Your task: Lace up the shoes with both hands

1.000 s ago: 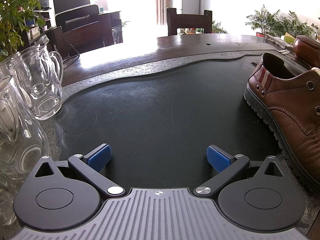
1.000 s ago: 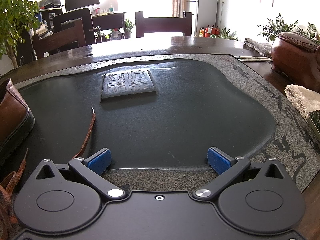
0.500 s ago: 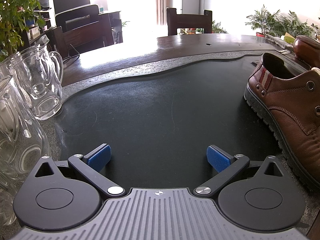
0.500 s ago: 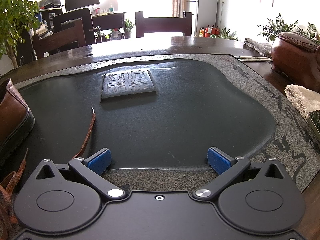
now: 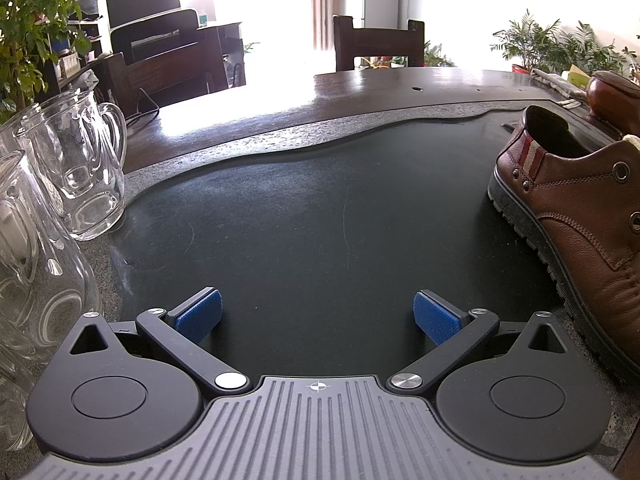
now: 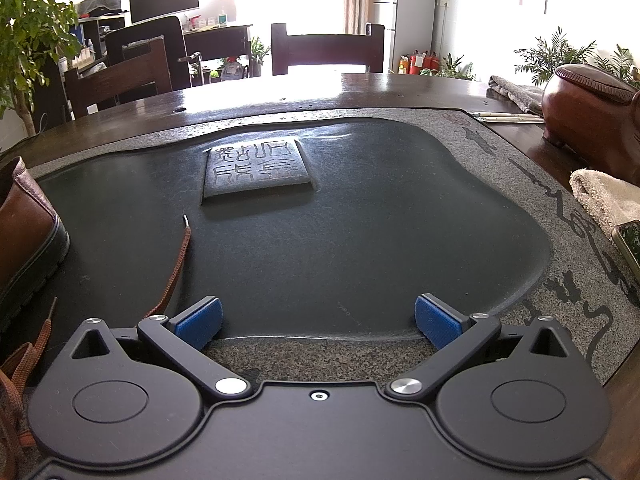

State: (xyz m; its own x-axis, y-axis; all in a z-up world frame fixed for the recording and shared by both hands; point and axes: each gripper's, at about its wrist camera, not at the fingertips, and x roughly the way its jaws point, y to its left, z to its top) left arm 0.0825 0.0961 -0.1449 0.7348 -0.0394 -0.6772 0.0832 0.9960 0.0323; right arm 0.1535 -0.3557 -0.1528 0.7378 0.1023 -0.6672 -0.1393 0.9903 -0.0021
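Both grippers rest with fingers spread, holding nothing. The brown shoe sits at the left gripper's three o'clock; its loose lace trails at the right gripper's ten o'clock. Best first move: pinch the lace near its tip.

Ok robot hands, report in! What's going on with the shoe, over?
Left gripper open, empty. Right gripper open, empty. Brown shoe unlaced on the stone tray, lace loose beside it. Glass mugs at far left, clear of the shoe.

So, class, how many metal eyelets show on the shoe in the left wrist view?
2: one near the collar on the shoe, one below it at the frame edge. More likely lie out of frame.
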